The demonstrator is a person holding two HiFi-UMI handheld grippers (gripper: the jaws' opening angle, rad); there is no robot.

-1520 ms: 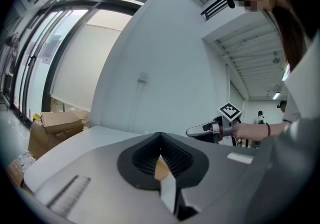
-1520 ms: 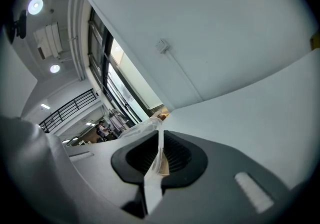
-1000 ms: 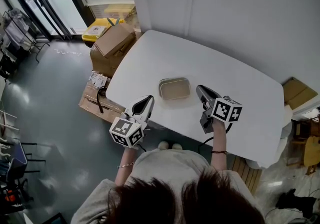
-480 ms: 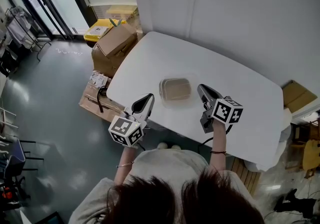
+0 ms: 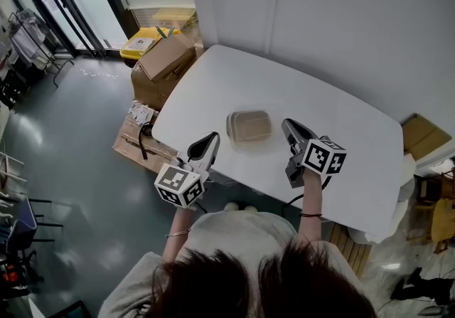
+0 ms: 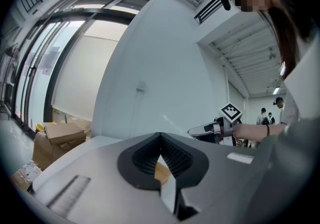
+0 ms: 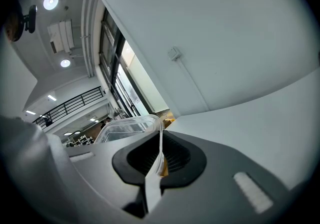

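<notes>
Clear container is lying long axis sideways. Right hand-held gripper is pinching its right rim (nearer); left hand-held gripper is hovering beside, pressed together.

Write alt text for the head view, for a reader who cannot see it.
Seen from above, a person holds two grippers over the near edge of a white table: the right gripper reaches a clear container, the left gripper sits just short of it. Cardboard boxes lie on the floor.

No legible txt or labels anywhere.
</notes>
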